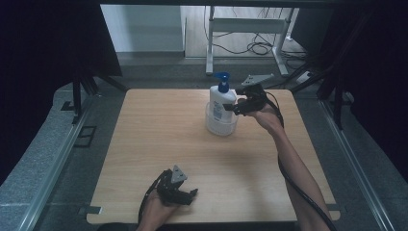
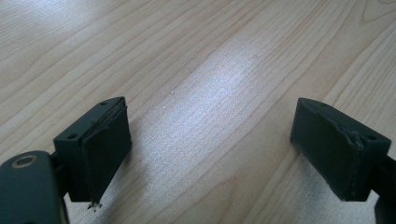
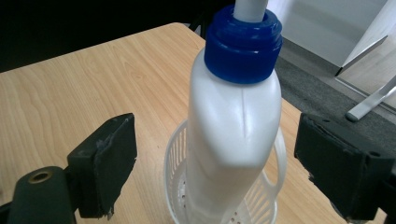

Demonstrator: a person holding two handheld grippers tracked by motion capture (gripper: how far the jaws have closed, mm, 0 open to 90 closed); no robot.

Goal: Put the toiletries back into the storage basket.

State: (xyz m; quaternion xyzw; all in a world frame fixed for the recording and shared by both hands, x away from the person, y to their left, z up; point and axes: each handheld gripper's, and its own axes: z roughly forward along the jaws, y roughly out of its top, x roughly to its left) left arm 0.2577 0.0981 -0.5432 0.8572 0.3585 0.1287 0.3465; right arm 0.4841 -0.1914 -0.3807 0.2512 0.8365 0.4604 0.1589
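Near the far edge of the surface (image 1: 159, 144), the upright pump bottle (image 1: 221, 103) stands in a white basket (image 1: 220, 126), its long axis vertical between the spread, untouching jaws of the right hand-held gripper (image 1: 236, 107), while the left hand-held gripper (image 1: 185, 195) rests open by the near edge.

- The table (image 1: 159, 144) is seen to be light wood with a visible grain and a soft sheen.
- The bottle (image 3: 233, 135) is made of smooth white plastic, with a glossy blue plastic cap (image 3: 243, 44).
- The basket (image 3: 180, 163) is formed of slotted white plastic.
- The jaw pads are faced with matt black material, frayed at the edges.
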